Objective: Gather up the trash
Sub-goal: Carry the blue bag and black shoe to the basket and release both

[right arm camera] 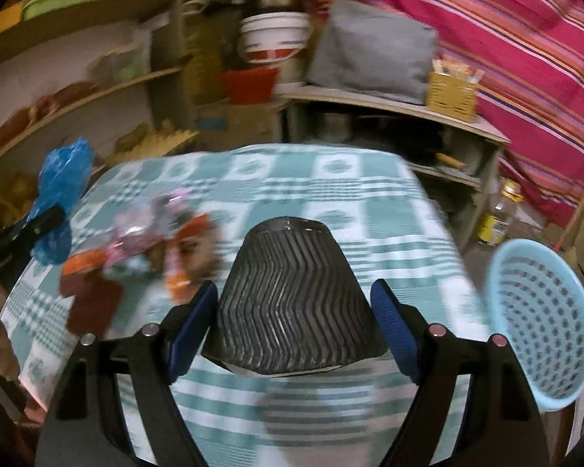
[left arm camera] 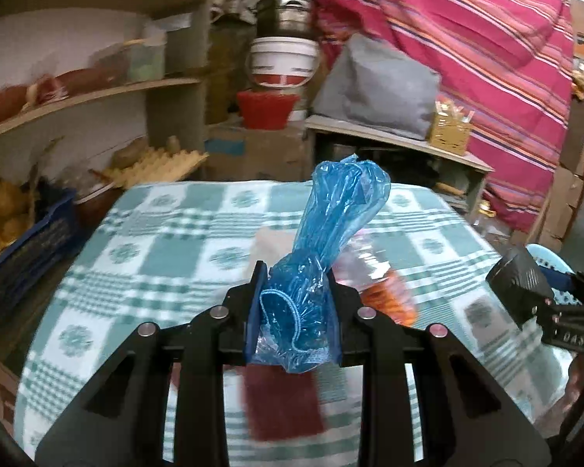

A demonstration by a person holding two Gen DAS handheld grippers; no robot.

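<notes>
My left gripper (left arm camera: 296, 303) is shut on a crumpled blue plastic bag (left arm camera: 323, 241) and holds it above the checked table (left arm camera: 155, 233); the bag also shows at the left of the right wrist view (right arm camera: 60, 190). My right gripper (right arm camera: 292, 311) is shut on a black ribbed paper cup (right arm camera: 288, 295), its fingers (right arm camera: 192, 330) pressed on the cup's sides. The cup also shows at the right of the left wrist view (left arm camera: 519, 280). More trash lies on the table: pink and orange wrappers (right arm camera: 167, 241) and a dark red scrap (right arm camera: 91, 303). A light blue perforated basket (right arm camera: 541, 323) sits at the right.
Shelves (left arm camera: 78, 97) with clutter stand at the left, with a blue crate (left arm camera: 31, 241) beside the table. A low shelf (right arm camera: 389, 109) with a grey bag and a yellow box is behind. A bottle (right arm camera: 498, 218) stands on the floor by a striped pink cloth (left arm camera: 486, 58).
</notes>
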